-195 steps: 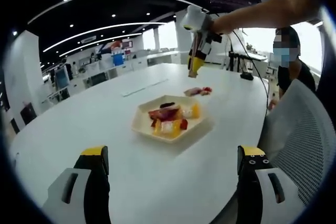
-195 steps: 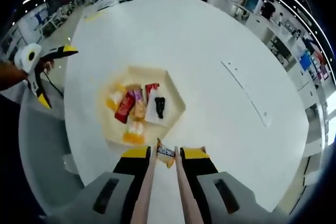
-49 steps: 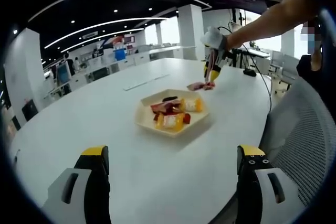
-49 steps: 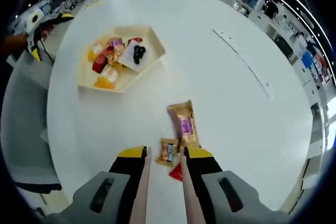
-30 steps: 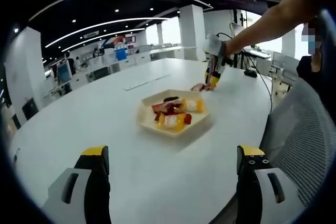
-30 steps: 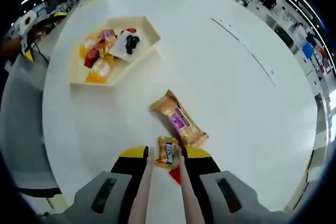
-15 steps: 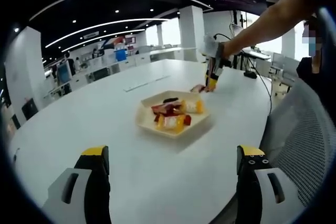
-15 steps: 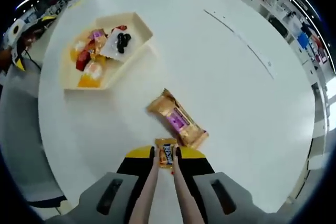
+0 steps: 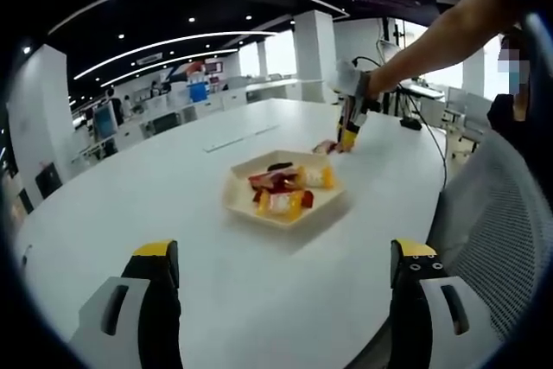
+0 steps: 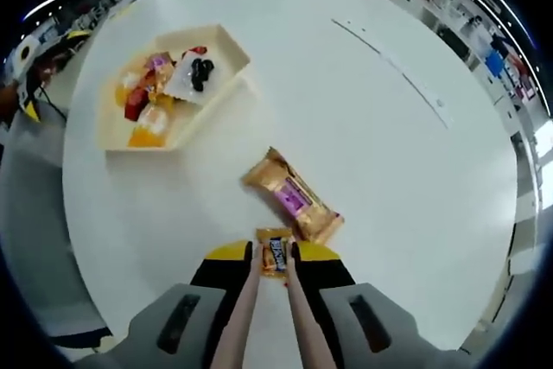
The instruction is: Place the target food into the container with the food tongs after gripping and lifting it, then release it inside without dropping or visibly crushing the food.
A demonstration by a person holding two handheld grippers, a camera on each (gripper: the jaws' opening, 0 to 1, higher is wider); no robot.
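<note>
In the right gripper view my right gripper (image 10: 273,258) is shut on the pale food tongs (image 10: 245,310). The tongs' two arms pinch a small orange snack packet (image 10: 276,250) that lies on the white table (image 10: 380,153). Just beyond it lies a gold and purple wrapped bar (image 10: 294,196). The cream hexagonal tray (image 10: 232,41), at upper left, holds several wrapped snacks. In the left gripper view the same tray (image 9: 238,205) sits mid-table, and the right gripper (image 9: 349,131), held by a person's arm, reaches down beyond it. My left gripper (image 9: 285,300) stands open and empty near the table's edge.
A grey mesh chair back (image 9: 505,231) stands at the right of the left gripper view. A long thin strip (image 10: 393,66) lies on the far side of the table. The left gripper (image 10: 34,62) shows at the far left edge.
The right gripper has left the tray and come down over the loose packets. The tongs have closed on the small orange packet. The left gripper has stayed put.
</note>
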